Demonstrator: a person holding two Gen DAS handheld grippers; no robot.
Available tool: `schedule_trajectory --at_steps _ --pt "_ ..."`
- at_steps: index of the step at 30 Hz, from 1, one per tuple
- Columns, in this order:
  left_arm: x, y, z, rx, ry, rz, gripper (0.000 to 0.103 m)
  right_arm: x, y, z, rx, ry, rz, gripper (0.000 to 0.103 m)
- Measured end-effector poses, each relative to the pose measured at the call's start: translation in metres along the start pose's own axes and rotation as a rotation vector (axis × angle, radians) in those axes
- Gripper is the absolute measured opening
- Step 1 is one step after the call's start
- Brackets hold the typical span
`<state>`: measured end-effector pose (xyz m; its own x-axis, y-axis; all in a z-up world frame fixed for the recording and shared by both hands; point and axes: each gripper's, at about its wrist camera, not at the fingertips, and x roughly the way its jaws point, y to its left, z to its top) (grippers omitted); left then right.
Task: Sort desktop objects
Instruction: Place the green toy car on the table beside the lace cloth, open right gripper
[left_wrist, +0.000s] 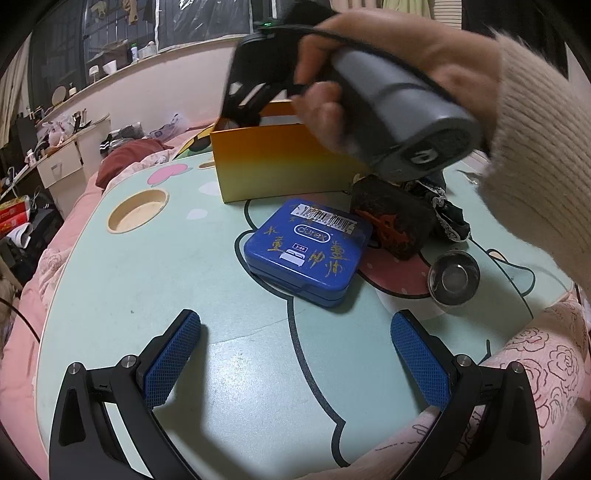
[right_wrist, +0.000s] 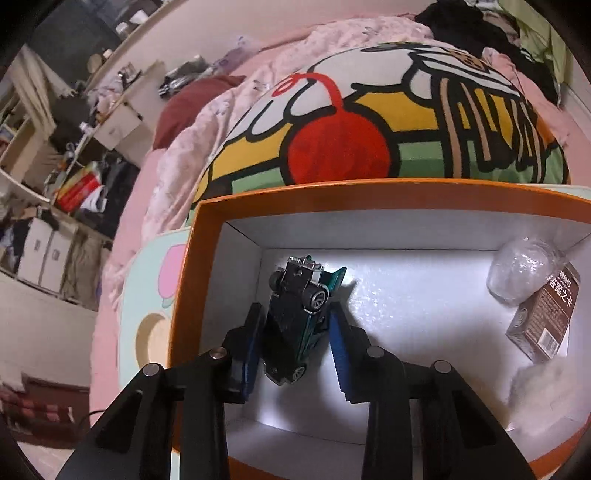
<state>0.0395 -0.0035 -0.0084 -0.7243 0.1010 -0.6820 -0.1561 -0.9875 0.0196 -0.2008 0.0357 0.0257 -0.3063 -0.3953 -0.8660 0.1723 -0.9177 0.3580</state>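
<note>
My right gripper (right_wrist: 295, 325) is shut on a green toy car (right_wrist: 295, 317), held on its side over the open orange box (right_wrist: 184, 295). The box's white inside holds a clear plastic-wrapped lump (right_wrist: 521, 269) and a small brown carton (right_wrist: 543, 321). In the left wrist view the right gripper (left_wrist: 243, 99) is held by a hand above the orange box (left_wrist: 273, 162). My left gripper (left_wrist: 295, 332) is open and empty, low over the mint table (left_wrist: 147, 280). Ahead of it lie a blue tin (left_wrist: 306, 251), a dark block with orange marks (left_wrist: 395, 221), a metal cup (left_wrist: 452, 277) and black lace fabric (left_wrist: 447, 214).
The table has a round cup recess (left_wrist: 136, 210) at its left. Pink bedding (left_wrist: 546, 365) surrounds the table. A large cartoon cushion (right_wrist: 369, 122) lies behind the box. Cluttered shelves and drawers (left_wrist: 59, 162) stand at the far left.
</note>
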Motion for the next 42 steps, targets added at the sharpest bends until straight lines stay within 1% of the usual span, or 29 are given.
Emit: schedule_trajectory --at_steps 1,2,3,4,6,8,9,10,11,12,14,15,19,21,23,25,26,27,28,29,30,31,32,34,36,37,40,41,42 --pt "0.0 0.0 0.0 0.001 0.0 0.0 0.103 -0.004 -0.008 0.0 0.022 -0.001 0.042 0.033" --pt "0.0 0.0 0.0 0.0 -0.001 -0.001 0.103 -0.013 -0.015 0.001 0.037 -0.019 0.093 0.033" --pt "0.0 0.0 0.0 0.0 -0.001 -0.001 0.103 -0.024 -0.021 0.003 0.036 -0.045 0.12 0.033" --pt "0.0 0.0 0.0 0.0 -0.001 -0.001 0.103 -0.044 -0.025 0.002 0.014 -0.107 0.128 0.033" --pt "0.0 -0.001 0.0 0.0 -0.001 0.0 0.103 -0.093 -0.027 -0.009 -0.062 -0.246 0.099 0.032" --pt "0.0 0.0 0.0 -0.001 -0.001 0.001 0.103 -0.135 -0.034 -0.03 -0.12 -0.334 0.112 0.033" --pt "0.0 0.0 0.0 0.0 0.0 0.001 0.103 -0.16 -0.041 -0.047 -0.149 -0.386 0.129 0.033" --pt "0.0 0.0 0.0 0.0 -0.001 0.0 0.103 -0.176 -0.047 -0.062 -0.176 -0.425 0.135 0.033" --pt "0.0 0.0 -0.001 0.0 -0.001 0.0 0.103 -0.187 -0.054 -0.08 -0.207 -0.453 0.123 0.033" --pt "0.0 0.0 0.0 0.0 0.0 0.0 0.103 -0.194 -0.064 -0.098 -0.227 -0.464 0.092 0.033" --pt "0.0 0.0 0.0 0.0 0.0 0.0 0.103 -0.193 -0.082 -0.124 -0.234 -0.451 0.03 0.033" --pt "0.0 0.0 -0.001 0.0 0.0 0.0 0.103 -0.186 -0.099 -0.139 -0.216 -0.419 0.002 0.033" --pt "0.0 0.001 -0.001 0.0 -0.001 0.0 0.103 -0.136 -0.14 -0.158 -0.11 -0.283 -0.078 0.033" --pt "-0.001 0.001 -0.001 0.0 -0.001 0.0 0.103 -0.123 -0.148 -0.158 -0.086 -0.264 -0.056 0.033" --pt "-0.001 0.001 -0.001 0.0 -0.001 -0.001 0.103 -0.102 -0.138 -0.15 -0.098 -0.241 -0.05 0.033" --pt "-0.001 0.001 -0.001 0.0 -0.001 -0.001 0.103 -0.093 -0.125 -0.144 -0.124 -0.259 -0.057 0.034" --pt "-0.001 0.0 -0.001 0.0 -0.001 -0.001 0.103 -0.091 -0.119 -0.14 -0.14 -0.28 -0.041 0.035" --pt "-0.001 0.0 0.0 0.0 -0.001 -0.001 0.103 -0.096 -0.12 -0.143 -0.147 -0.297 -0.028 0.04" --pt "-0.001 0.001 -0.001 0.0 -0.001 0.0 0.103 -0.096 -0.117 -0.141 -0.157 -0.333 -0.024 0.046" --pt "-0.001 0.001 -0.001 0.0 -0.001 0.0 0.103 -0.1 -0.114 -0.143 -0.166 -0.374 -0.048 0.059" --pt "-0.001 0.0 -0.001 0.0 -0.001 -0.001 0.103 -0.106 -0.114 -0.146 -0.169 -0.399 -0.061 0.063" --pt "-0.001 0.001 -0.001 0.0 -0.001 0.0 0.103 -0.113 -0.113 -0.155 -0.179 -0.444 -0.062 0.067" --pt "-0.001 0.001 -0.001 0.0 -0.001 0.0 0.103 -0.12 -0.115 -0.161 -0.192 -0.477 -0.062 0.068" --pt "-0.001 0.001 -0.001 0.0 -0.001 0.0 0.103 -0.133 -0.12 -0.182 -0.229 -0.522 -0.103 0.069" --pt "-0.001 0.0 -0.001 0.0 -0.001 0.0 0.103 -0.138 -0.13 -0.202 -0.248 -0.536 -0.158 0.069" --pt "-0.001 0.001 -0.001 0.0 -0.001 0.0 0.103 -0.137 -0.134 -0.21 -0.253 -0.528 -0.17 0.069" --pt "-0.002 0.001 -0.001 -0.001 -0.001 0.001 0.103 -0.12 -0.147 -0.23 -0.272 -0.44 -0.2 0.069" --pt "-0.001 0.0 -0.001 0.003 0.0 0.004 0.103 -0.106 -0.152 -0.232 -0.263 -0.395 -0.214 0.073" --pt "-0.002 -0.001 -0.001 0.009 -0.002 0.007 0.103 -0.106 -0.151 -0.236 -0.279 -0.442 -0.233 0.075"
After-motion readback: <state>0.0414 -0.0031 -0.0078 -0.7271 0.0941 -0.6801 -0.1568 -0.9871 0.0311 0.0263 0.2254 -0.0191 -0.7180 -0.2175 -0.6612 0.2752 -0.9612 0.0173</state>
